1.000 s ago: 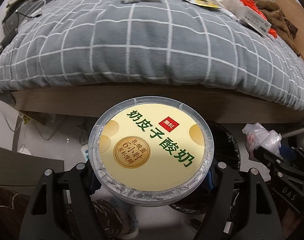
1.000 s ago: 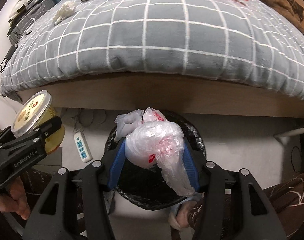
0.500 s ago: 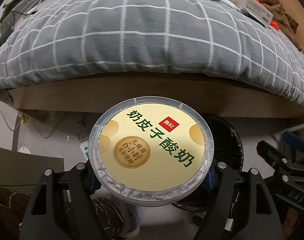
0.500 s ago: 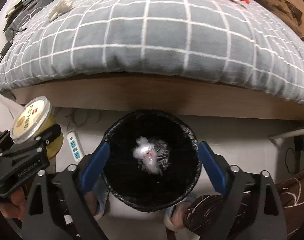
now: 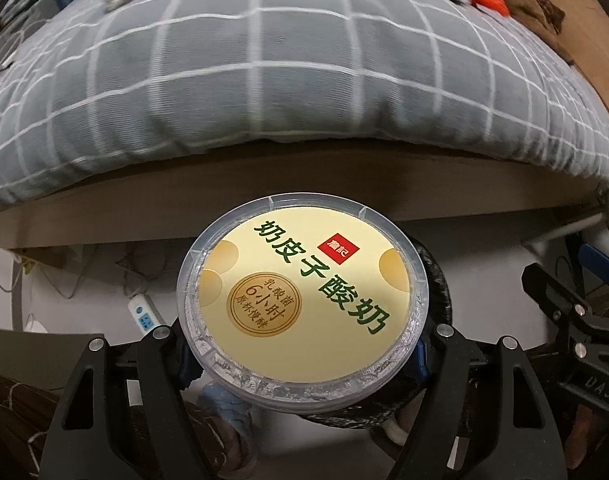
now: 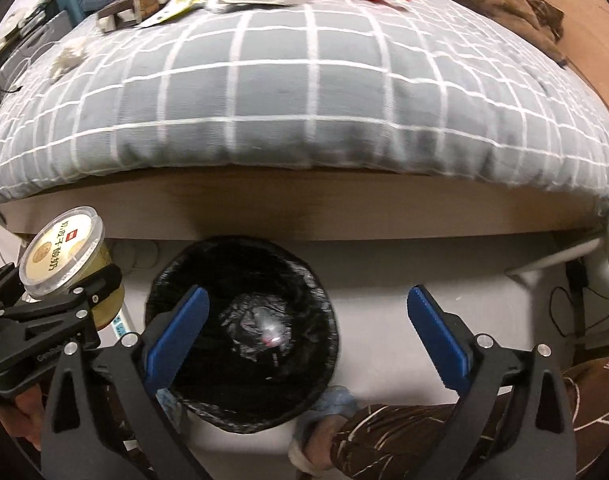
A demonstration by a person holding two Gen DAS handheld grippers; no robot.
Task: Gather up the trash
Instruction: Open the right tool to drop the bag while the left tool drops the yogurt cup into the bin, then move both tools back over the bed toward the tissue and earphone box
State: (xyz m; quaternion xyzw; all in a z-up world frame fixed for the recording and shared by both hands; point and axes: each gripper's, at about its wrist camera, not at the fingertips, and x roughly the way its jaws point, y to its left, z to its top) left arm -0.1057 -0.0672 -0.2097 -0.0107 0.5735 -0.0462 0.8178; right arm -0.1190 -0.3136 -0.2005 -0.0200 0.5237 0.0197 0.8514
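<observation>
The left gripper [image 5: 302,344] clamps a yogurt cup [image 5: 302,300]; the right gripper [image 6: 308,328], jaws opening and empty, hangs over the black-lined trash bin [image 6: 240,276].

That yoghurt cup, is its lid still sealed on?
Lid on: the printed lid covers the whole top of the yoghurt cup, flat to the rim. Whether the seal is unbroken, cannot tell.

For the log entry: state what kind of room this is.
Most likely a bedroom: a bed with a grey checked duvet on a wooden frame, clutter on top, and a black-lined trash bin on the floor beside it.
</observation>
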